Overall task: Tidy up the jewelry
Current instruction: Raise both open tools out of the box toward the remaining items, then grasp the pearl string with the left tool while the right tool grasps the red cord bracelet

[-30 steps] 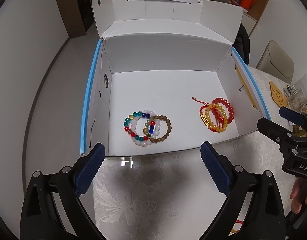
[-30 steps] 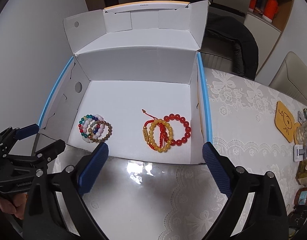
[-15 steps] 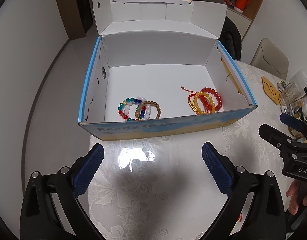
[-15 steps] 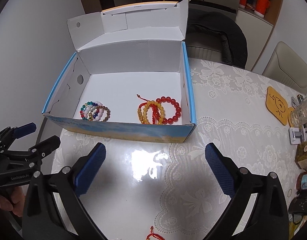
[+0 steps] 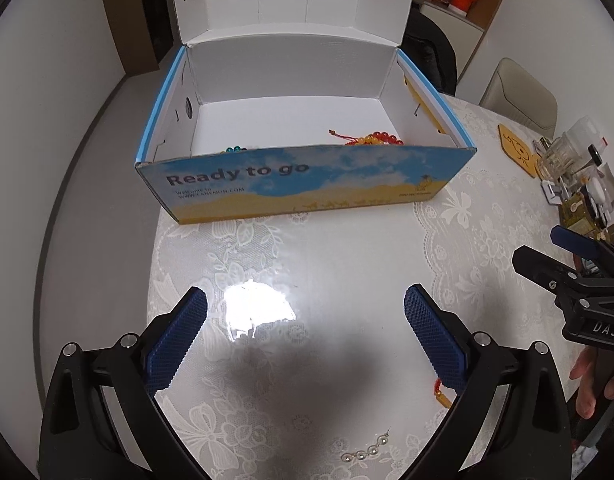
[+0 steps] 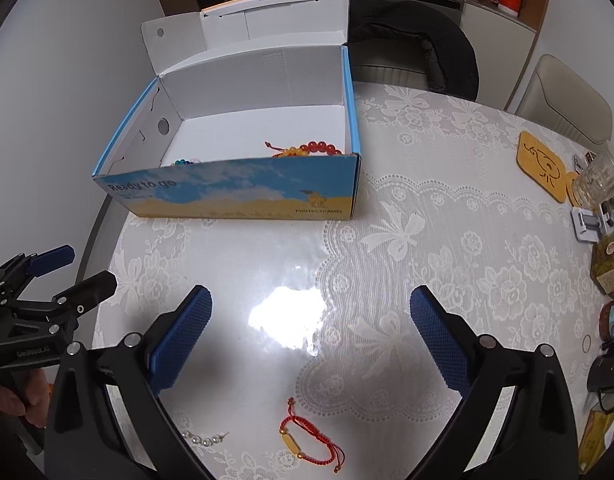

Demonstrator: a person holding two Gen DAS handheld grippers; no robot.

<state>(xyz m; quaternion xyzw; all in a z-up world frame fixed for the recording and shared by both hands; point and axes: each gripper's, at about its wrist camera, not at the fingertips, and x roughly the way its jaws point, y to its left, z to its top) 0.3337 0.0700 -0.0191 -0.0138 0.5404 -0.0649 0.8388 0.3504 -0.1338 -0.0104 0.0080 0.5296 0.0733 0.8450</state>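
Both tools were held above the near part of the table (image 6: 447, 240), which was covered by a white lace cloth under a shiny clear sheet. The left gripper (image 5: 305, 322) was spread wide, its blue ribbed pads far apart, and nothing was held between them. The right gripper (image 6: 311, 318) was likewise opened wide and nothing was gripped by it. Each tool was seen at the edge of the other's view, with part of a hand (image 5: 591, 384) wrapped around the right one's handle.

Close to the near edge of the table, a red cord bracelet (image 6: 307, 438) with gold beads was laid flat on the cloth. Just to its left, a short string of silver beads (image 6: 205, 439) was seen, apart from the red cord.

Farther back, toward the far left of the table, a cardboard box (image 6: 243, 188) printed with "Ready to go" was stood with its lid flipped up. Inside, against the front wall, a multicoloured bead bracelet (image 6: 185, 161) was partly hidden at the left, and red and orange bead bracelets (image 6: 313, 148) were partly seen at the right.

Along the right edge, a wooden coaster (image 6: 543, 166), a glass (image 6: 599, 180) and several jars were grouped.
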